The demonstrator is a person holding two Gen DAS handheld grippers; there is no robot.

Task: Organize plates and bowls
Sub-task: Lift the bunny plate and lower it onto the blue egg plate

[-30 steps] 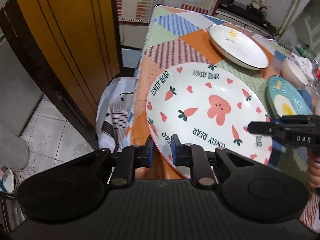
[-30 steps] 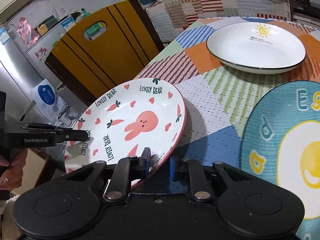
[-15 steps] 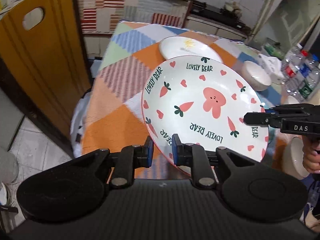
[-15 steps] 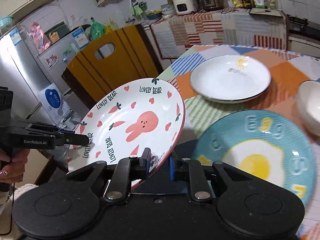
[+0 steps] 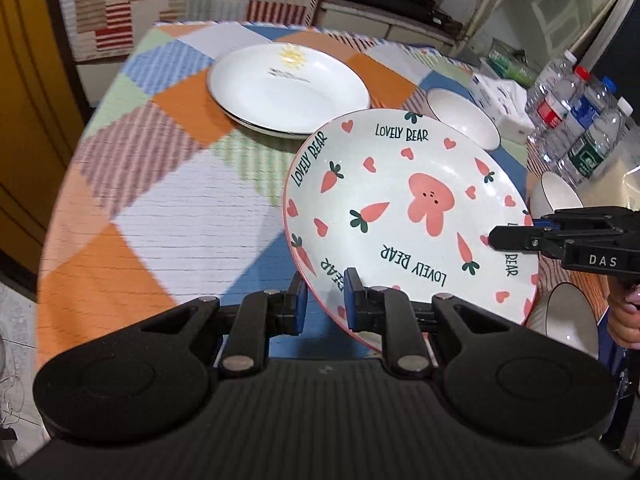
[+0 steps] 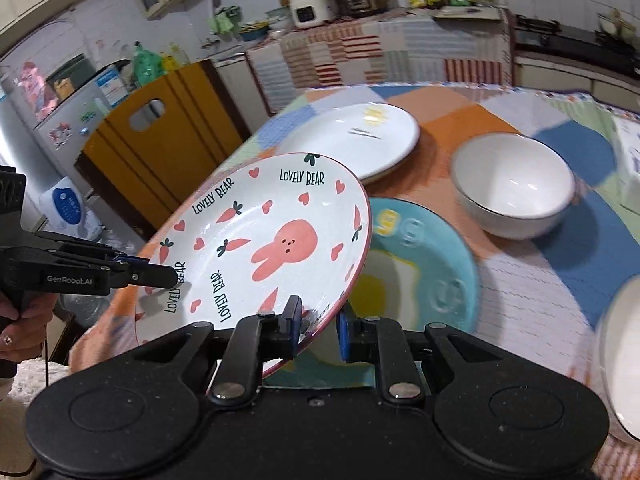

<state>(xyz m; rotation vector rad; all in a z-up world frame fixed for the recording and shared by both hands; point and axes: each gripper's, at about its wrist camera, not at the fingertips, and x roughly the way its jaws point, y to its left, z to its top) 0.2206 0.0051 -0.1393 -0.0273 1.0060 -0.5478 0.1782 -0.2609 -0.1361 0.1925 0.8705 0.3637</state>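
Both grippers hold the white rabbit-and-carrot plate point(image 5: 408, 208) in the air above the table, tilted. My left gripper point(image 5: 324, 300) is shut on its near rim; it also shows in the right wrist view point(image 6: 160, 274) at the plate's left rim. My right gripper point(image 6: 318, 326) is shut on the opposite rim of the plate point(image 6: 272, 240) and shows in the left wrist view point(image 5: 516, 236). Under the plate lies a blue fried-egg plate point(image 6: 432, 276). A white sun plate point(image 5: 288, 88) lies at the far side.
The table has a patchwork cloth point(image 5: 168, 208). White bowls stand at the right point(image 5: 464, 124), point(image 5: 554, 196), point(image 5: 568, 316); one bowl point(image 6: 516, 186) is beside the blue plate. Water bottles point(image 5: 576, 128) stand at the far right. A wooden chair back point(image 6: 160, 148) is on the left.
Both grippers have carried the rabbit plate up and to the right, from the table's left edge to above the blue fried-egg plate.
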